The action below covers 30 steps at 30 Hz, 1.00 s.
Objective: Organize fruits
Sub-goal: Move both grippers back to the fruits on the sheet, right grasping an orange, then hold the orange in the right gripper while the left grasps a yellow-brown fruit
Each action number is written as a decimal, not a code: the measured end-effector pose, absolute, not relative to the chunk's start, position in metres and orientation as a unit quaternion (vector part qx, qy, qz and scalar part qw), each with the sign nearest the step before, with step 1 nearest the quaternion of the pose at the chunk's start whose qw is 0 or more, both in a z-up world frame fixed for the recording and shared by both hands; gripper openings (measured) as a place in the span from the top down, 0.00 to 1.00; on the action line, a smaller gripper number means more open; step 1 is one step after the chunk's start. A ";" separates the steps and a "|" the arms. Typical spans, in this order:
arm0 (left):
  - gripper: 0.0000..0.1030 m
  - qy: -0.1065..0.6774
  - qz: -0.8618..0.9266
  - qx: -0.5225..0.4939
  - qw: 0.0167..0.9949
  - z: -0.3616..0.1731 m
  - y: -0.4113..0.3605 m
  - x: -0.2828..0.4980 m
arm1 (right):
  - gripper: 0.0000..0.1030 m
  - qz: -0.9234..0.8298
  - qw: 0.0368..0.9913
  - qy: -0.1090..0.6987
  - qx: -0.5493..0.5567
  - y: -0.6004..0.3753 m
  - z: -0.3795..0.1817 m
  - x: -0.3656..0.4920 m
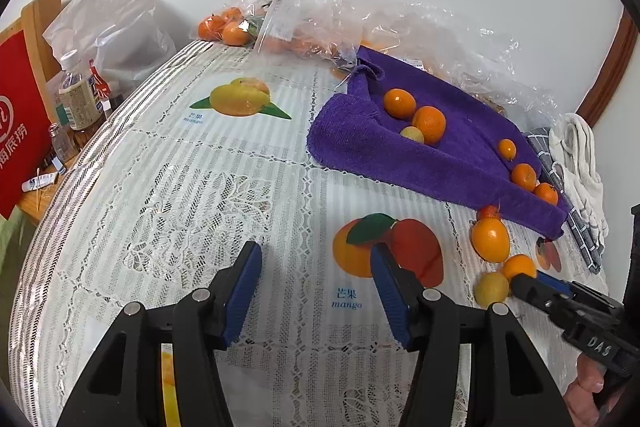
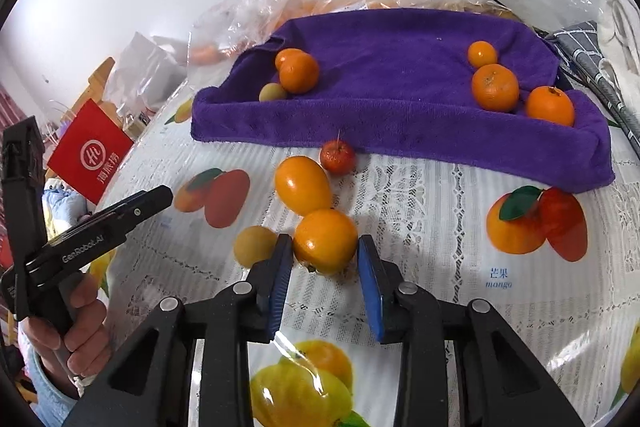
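A round orange fruit [image 2: 324,233] lies on the lace tablecloth [image 2: 420,211], and my right gripper [image 2: 325,251] is shut on it, a blue pad against each side. Beside it lie a yellowish fruit [image 2: 254,245], an oval orange fruit [image 2: 302,185] and a small red fruit [image 2: 337,157]. Behind them a purple towel [image 2: 400,75] holds two clusters of small oranges [image 2: 298,73] [image 2: 495,87]. My left gripper [image 1: 316,251] hangs open over a printed mango picture [image 1: 416,255], with nothing between its fingers. From the left wrist view, the right gripper [image 1: 524,279] is at the fruit cluster on the right.
Crumpled clear plastic bags [image 1: 288,11] with more oranges lie behind the towel. A grey checked cloth [image 1: 580,227] and a white cloth [image 1: 576,155] sit at the right edge. Past the table's left edge stand bottles [image 1: 78,95] and a red sign [image 1: 16,131].
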<state>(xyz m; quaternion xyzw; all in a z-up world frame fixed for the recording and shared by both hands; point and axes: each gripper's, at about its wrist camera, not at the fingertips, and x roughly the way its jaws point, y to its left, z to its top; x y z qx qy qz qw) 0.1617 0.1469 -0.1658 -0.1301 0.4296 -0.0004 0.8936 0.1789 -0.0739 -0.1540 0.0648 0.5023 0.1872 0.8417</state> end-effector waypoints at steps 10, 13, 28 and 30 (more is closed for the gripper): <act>0.47 0.428 0.014 -0.115 0.896 -0.166 0.141 0.161 | 0.68 0.100 0.878 0.468 0.009 -0.133 -0.141 0.169; 0.47 0.427 0.017 -0.112 0.897 -0.167 0.140 0.161 | 0.68 0.095 0.874 0.477 0.003 -0.138 -0.154 0.169; 0.32 0.440 0.006 -0.073 0.895 -0.170 0.127 0.166 | 0.68 0.101 0.886 0.450 0.052 -0.151 -0.159 0.163; 0.35 0.433 0.005 -0.079 0.898 -0.168 0.129 0.163 | 0.68 0.094 0.891 0.440 0.061 -0.155 -0.156 0.159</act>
